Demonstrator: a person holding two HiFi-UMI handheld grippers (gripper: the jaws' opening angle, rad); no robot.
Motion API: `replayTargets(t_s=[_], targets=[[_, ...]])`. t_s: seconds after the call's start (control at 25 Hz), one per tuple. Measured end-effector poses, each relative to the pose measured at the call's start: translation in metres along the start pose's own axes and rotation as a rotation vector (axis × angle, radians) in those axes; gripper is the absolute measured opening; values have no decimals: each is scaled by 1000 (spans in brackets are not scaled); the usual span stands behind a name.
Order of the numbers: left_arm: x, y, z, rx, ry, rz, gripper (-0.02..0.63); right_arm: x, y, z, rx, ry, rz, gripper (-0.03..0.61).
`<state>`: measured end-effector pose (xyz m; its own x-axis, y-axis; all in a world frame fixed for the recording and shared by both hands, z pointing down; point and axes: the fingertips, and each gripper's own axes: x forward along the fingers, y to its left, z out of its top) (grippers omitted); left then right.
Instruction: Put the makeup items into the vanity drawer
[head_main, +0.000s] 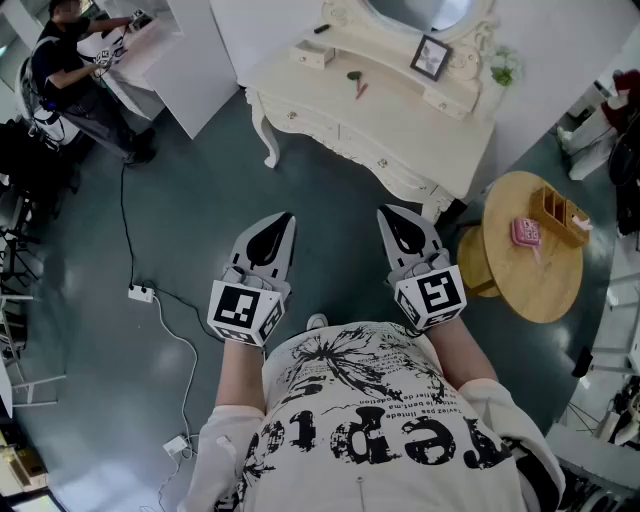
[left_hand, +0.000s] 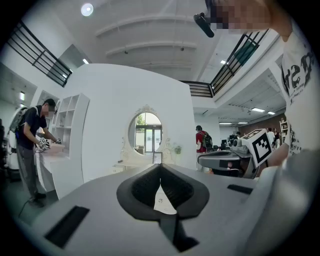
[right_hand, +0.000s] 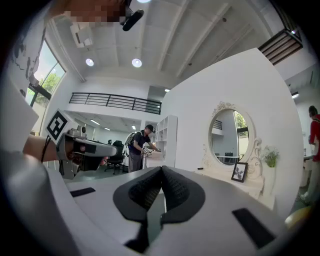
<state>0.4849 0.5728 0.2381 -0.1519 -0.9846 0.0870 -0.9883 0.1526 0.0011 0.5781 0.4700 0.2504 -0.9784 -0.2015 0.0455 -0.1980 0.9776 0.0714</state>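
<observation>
Two tongs: left tongs and right tongs are held level and side by side in front of the person's printed shirt, a gap between them.
Left tongs state: the ribbed black pads meet at the tip, leaving a thin wedge of gap lower down; nothing sits between them.
Right tongs state: the jaws are closed together and empty.
Tongs build: smooth grey shells, teardrop-shaped black pads, and a cube with black-and-white square markers at the rear of each.
Vanity: straight ahead of both tips and well apart from them; cream-painted, with a wavy front edge and a curved carved leg.
Vanity drawer: in the front face nearest the tongs, ahead of the right tongs; cream front with a small knob, sitting flush.
Makeup items: a small green and red piece lies on the vanity top, beyond the drawer and ahead of the gap between the tongs; a slim dark item lies farther back. Their exact kind cannot be made out.
Photo frame: dark-edged, standing on the top beyond the right tongs.
Round table: pale wood, to the right of the right tongs, carrying a pink item.
Floor: smooth dark grey-green.
</observation>
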Motion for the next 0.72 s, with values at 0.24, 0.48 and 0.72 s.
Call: replayTargets(t_s=[0.24, 0.48, 0.72], targets=[[3, 16, -1, -17, -13, -9, 14, 16, 3, 0, -17, 0, -2, 12], [7, 43, -4, -40, -29, -29, 14, 39, 7, -1, 13, 2, -42, 14], [5, 85, -16, -45, -21, -55, 14, 79, 21, -6, 33, -30, -47, 436]])
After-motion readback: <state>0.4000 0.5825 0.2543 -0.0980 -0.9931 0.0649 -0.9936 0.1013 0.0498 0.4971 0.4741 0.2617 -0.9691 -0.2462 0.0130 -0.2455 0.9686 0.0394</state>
